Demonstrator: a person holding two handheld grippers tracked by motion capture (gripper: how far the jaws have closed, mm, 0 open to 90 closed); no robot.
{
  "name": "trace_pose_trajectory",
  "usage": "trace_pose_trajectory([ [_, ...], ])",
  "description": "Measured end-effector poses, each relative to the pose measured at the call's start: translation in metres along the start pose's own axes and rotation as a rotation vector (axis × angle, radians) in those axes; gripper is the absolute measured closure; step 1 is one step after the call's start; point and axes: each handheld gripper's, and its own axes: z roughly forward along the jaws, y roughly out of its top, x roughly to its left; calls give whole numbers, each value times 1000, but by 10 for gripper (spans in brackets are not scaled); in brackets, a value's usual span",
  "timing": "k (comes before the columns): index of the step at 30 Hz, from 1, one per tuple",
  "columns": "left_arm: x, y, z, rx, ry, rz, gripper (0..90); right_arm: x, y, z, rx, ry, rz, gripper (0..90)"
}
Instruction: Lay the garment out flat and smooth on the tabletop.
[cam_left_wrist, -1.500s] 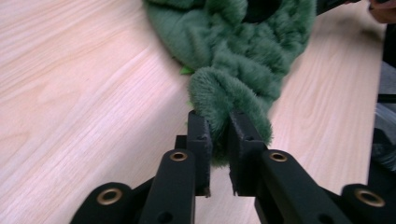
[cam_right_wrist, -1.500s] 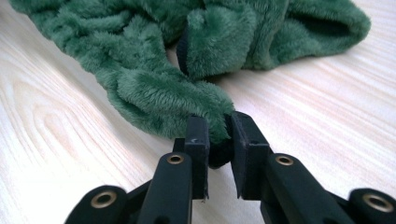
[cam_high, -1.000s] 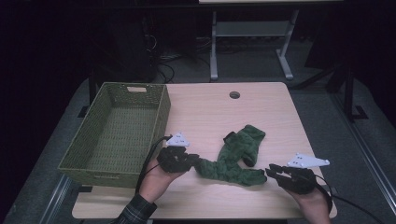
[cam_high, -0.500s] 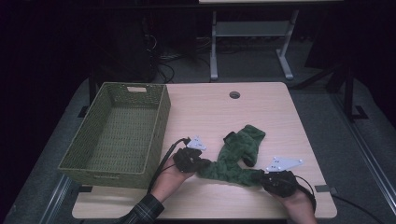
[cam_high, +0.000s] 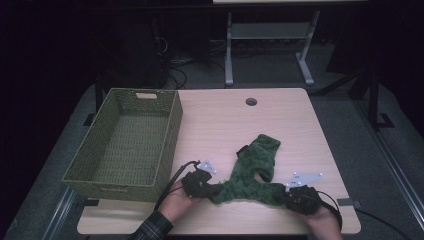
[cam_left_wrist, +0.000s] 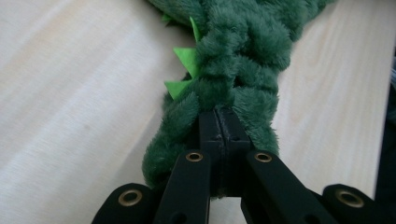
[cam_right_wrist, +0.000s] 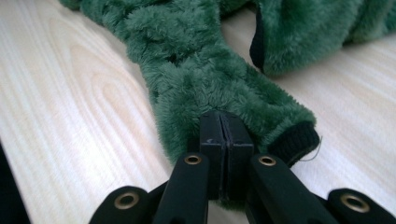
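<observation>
Dark green fuzzy plush garment (cam_high: 254, 172) lies on the pale wooden surface (cam_high: 295, 130), right of the green woven basket (cam_high: 125, 142). Left tool (cam_high: 209, 189) is clamped on one end; right tool (cam_high: 283, 196) is clamped on the black-cuffed end.

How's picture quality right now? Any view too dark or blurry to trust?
High view: surroundings nearly black, table lit, soft, basket readable. Left gripper view: bright, fur sharp near the shut jaws, blurring at the top. Right gripper view: bright, fur and black cuff crisp, far end blurred.
</observation>
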Motion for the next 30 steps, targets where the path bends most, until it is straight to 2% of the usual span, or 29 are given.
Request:
trace_pose_trajectory([
  [3, -6, -6, -1, -2, -10, 9, 895, 2, -3, -2, 0, 7, 4, 883],
  [6, -9, -7, -3, -1, 0, 26, 864, 6, -5, -4, 3, 8, -4, 875],
  [7, -9, -5, -4, -11, 0, 20, 827, 6, -5, -4, 2, 6, -8, 863],
  [8, -8, -4, -6, -22, -8, 18, 711, 6, -3, -5, -6, 12, -15, 814],
  [10, -7, 1, -12, -50, -14, 13, 678, 6, -2, -7, -20, 10, -18, 802],
  [11, -7, 4, -15, -62, -5, 19, 639, 5, 1, -13, -55, 2, -18, 784],
  [16, 1, 24, -24, -115, 27, 40, 609, -2, 8, -17, -103, -9, 10, 741],
  [20, 8, 43, -24, -154, 49, 73, 582, -8, 13, -12, -104, -30, 11, 697],
  [23, 16, 58, -23, -163, 56, 89, 569, -11, 15, -9, -93, -33, 15, 670],
  [30, 32, 87, -8, -183, 44, 95, 556, -17, 19, -5, -86, -41, 53, 637],
])
